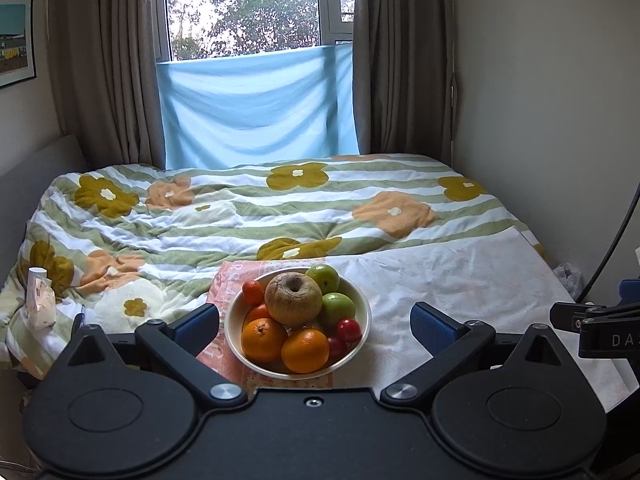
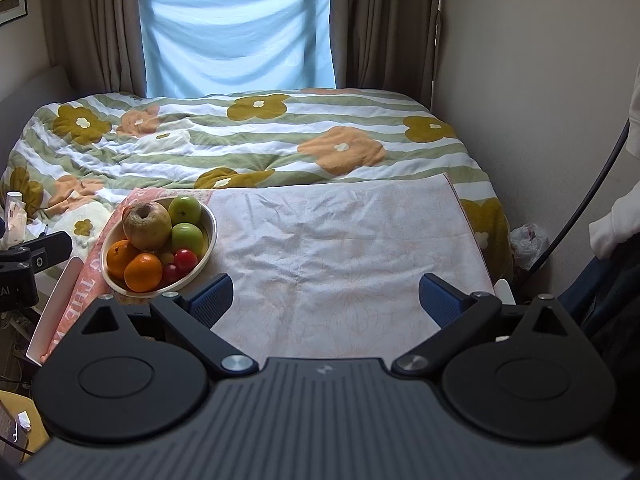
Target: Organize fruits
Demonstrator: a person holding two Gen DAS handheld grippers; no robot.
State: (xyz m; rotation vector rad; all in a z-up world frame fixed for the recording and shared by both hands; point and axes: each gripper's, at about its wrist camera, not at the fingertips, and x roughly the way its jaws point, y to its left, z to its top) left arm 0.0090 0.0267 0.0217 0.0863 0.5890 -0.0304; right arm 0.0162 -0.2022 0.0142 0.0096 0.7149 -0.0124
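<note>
Fruit all lies heaped in one white bowl at lower centre of the frame, on a cloth spread over the bed. We see the left claw and right claw both wide, holding nothing. This fits either fruit gathered or fruit awaiting sorting.

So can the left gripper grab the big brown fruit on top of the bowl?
Probably yes. The left gripper is open and points straight at the bowl. The big brown fruit sits on top of the pile with nothing over it, though the oranges lie in front of it.
</note>
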